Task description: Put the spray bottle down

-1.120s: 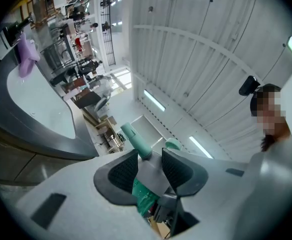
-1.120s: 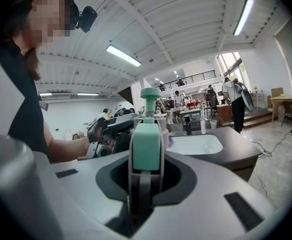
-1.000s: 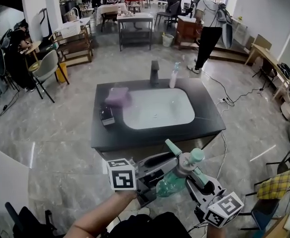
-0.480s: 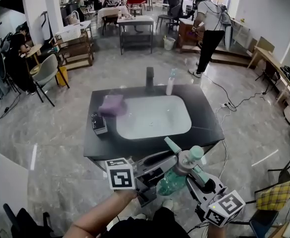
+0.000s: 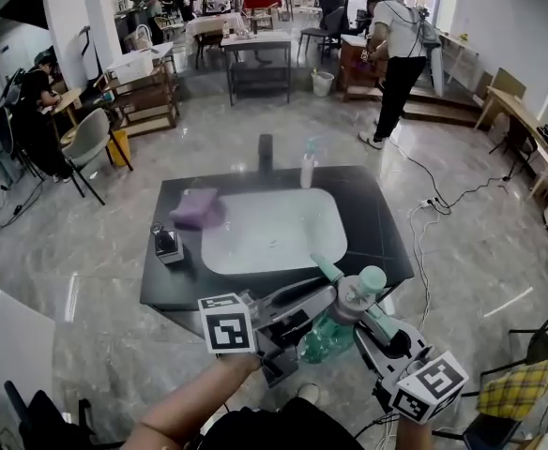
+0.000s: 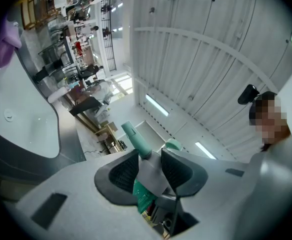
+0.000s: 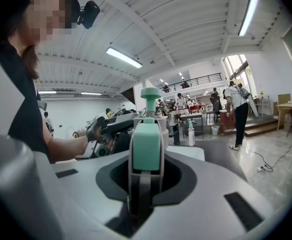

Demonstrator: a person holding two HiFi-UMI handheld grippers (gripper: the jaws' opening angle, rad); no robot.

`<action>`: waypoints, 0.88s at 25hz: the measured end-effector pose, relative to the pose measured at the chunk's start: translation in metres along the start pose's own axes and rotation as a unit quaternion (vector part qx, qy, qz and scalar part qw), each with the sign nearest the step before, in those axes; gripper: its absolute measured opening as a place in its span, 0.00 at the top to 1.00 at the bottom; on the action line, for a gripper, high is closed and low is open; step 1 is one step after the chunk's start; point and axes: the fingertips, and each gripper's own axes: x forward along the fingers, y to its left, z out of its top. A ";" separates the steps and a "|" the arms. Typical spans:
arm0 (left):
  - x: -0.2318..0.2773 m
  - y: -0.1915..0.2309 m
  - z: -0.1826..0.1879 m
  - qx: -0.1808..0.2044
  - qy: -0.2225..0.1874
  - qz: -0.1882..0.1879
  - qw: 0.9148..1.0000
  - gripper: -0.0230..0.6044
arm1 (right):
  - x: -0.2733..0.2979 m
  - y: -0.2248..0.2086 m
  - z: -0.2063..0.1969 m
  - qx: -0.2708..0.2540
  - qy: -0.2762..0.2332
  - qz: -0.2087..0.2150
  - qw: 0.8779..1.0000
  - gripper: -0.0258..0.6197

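Observation:
A green see-through spray bottle [image 5: 327, 337] with a teal head hangs in the air at the near edge of the black sink counter [image 5: 377, 223], held by both grippers. My left gripper [image 5: 325, 306] is shut on its grey neck from the left. Those jaws have just been closing a little, with the neck between them. In the left gripper view the pads [image 6: 123, 174] press the neck and the teal nozzle [image 6: 134, 138] sticks out above. My right gripper [image 5: 367, 320] comes from the lower right and is shut on the teal trigger head [image 7: 146, 143].
The counter holds a white basin [image 5: 274, 231], a dark faucet [image 5: 265, 152], a soap bottle [image 5: 307, 168], a purple cloth [image 5: 197, 207] and a small black item [image 5: 167, 244]. Chairs, tables, floor cables and several people stand beyond it.
The counter has slid down and left in the head view and now lies nearer. Both grippers keep their hold on the bottle, which now overlaps the counter's front edge.

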 end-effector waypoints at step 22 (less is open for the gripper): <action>0.087 0.032 0.004 0.024 -0.028 0.036 0.999 0.76 | -0.011 -0.098 0.013 -0.002 0.003 0.047 0.999 0.87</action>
